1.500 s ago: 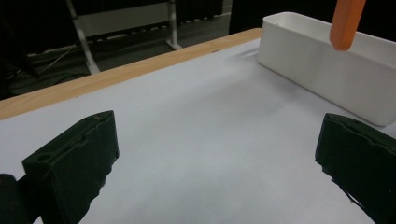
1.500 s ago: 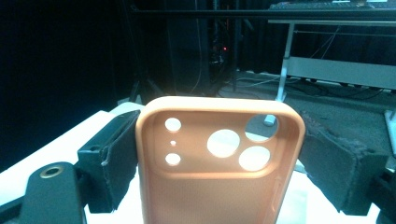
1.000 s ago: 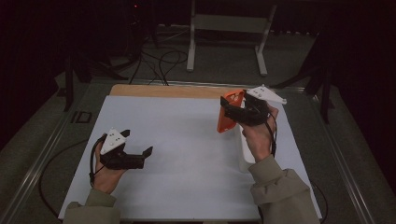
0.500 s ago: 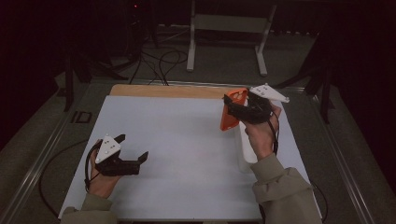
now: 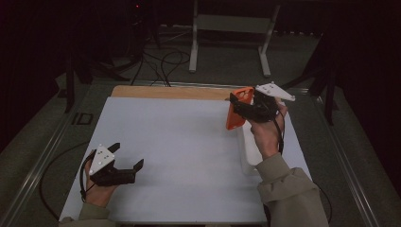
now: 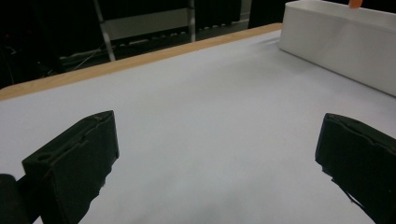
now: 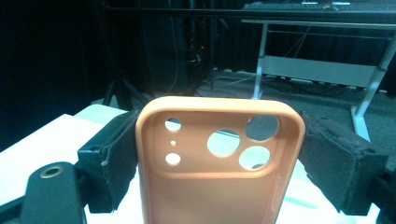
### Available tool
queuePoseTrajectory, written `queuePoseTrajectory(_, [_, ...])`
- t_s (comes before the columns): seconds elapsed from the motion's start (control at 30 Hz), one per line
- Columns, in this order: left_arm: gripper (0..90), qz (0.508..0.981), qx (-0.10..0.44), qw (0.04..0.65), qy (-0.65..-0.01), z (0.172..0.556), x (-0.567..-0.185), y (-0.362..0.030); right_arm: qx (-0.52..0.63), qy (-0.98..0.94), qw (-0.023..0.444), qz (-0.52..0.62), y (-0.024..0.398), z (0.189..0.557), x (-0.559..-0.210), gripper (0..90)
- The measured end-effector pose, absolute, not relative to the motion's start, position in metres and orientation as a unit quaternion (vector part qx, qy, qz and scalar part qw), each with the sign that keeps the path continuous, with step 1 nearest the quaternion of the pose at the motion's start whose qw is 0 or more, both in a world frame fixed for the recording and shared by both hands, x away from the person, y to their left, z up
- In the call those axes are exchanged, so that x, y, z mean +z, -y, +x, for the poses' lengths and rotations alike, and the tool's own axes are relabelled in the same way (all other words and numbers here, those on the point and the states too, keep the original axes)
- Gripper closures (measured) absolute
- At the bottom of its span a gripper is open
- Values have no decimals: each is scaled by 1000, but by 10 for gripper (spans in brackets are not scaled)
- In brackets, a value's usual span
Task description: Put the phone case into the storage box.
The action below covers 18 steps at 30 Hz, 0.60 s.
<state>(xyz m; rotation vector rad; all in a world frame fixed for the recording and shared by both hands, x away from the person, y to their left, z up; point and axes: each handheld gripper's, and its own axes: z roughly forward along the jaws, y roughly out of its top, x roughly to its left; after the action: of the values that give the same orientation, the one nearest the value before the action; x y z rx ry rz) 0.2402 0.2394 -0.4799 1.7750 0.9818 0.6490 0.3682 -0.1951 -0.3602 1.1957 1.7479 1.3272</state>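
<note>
My right tool (image 5: 243, 105) holds an orange phone case (image 5: 235, 113) up in the air, in the upper right of the high view. The pads squeeze the case from both sides, so it can't slip. In the right gripper view, the case (image 7: 219, 168) stands straight up between my two black pads (image 7: 109, 161), with its camera holes at the top. I grip it by its long edges because the flat back would be hard to pinch.

The case hangs just above a white box (image 5: 249, 151) that sits on the right side of the desk (image 5: 179, 142). I think I keep it high so it can clear the box wall.

My left tool (image 5: 126, 158) is low, in the lower left of the high view, well apart from the case. Its jaws stand wide with nothing in them. In the left gripper view the white box (image 6: 341, 44) is far off in the upper right. I guess this hand just waits out of the way.
</note>
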Motion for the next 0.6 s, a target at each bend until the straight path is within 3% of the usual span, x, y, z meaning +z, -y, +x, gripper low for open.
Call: queuePoseTrajectory(0.6, [2,712,281,490,-418,228,-493,-255,490,-663,329,461,200,377,-357,167])
